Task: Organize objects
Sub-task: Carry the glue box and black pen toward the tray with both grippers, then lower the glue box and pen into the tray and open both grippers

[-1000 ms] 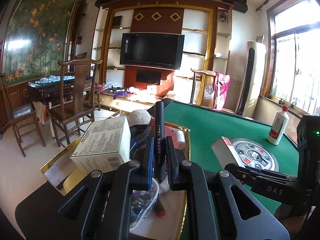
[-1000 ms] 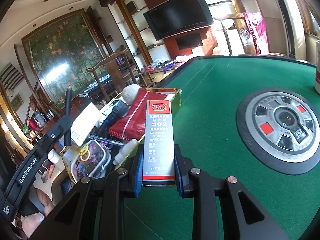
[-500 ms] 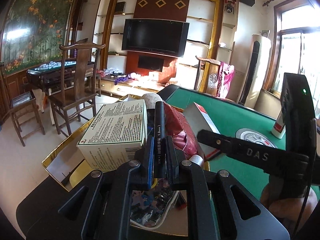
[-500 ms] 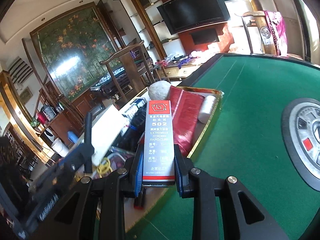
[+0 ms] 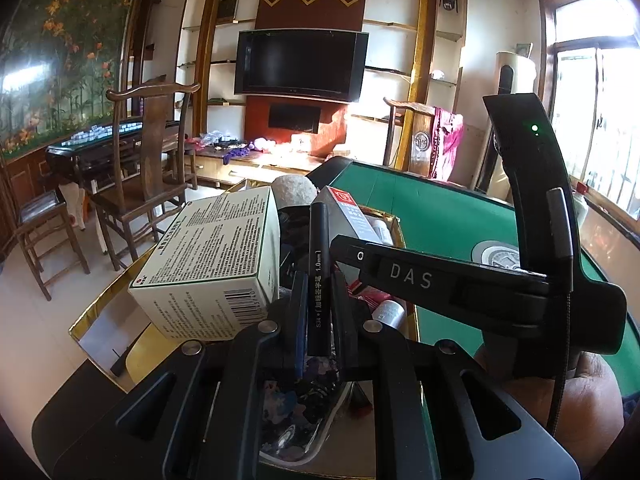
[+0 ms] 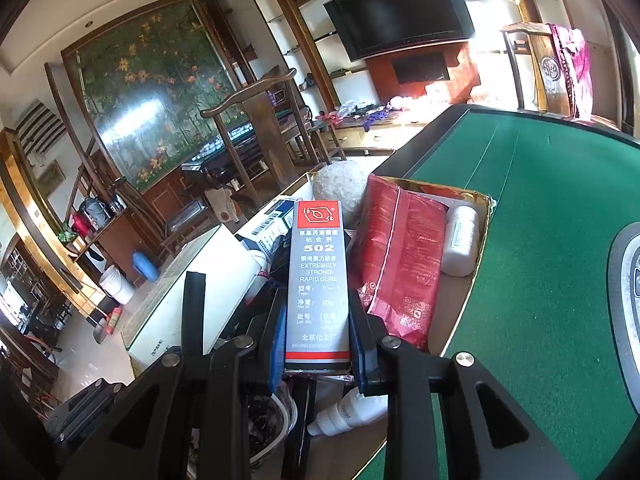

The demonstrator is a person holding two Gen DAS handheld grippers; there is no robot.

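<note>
My left gripper (image 5: 319,312) is shut on a black pen (image 5: 319,256) that stands upright between its pads, above a gold-rimmed box (image 5: 100,312) full of small items. A white carton (image 5: 216,268) lies in that box just left of the pen. My right gripper (image 6: 318,340) is shut on a grey 502 glue box (image 6: 318,276) and holds it over the same gold-rimmed box (image 6: 486,216). In the left wrist view the right gripper's arm (image 5: 420,280) crosses in front, with the glue box (image 5: 348,212) at its tip.
Inside the box lie a red packet (image 6: 400,256), a white bottle (image 6: 460,246), a small dropper bottle (image 6: 348,412) and a grey ball (image 6: 340,188). The green felt table (image 6: 540,240) with its round centre panel (image 6: 628,288) spreads to the right. Wooden chairs stand beyond the table's left edge.
My right gripper has carried the glue box leftward from the green felt to above the cluttered box. My left gripper has sunk a little toward the box, pen still held.
</note>
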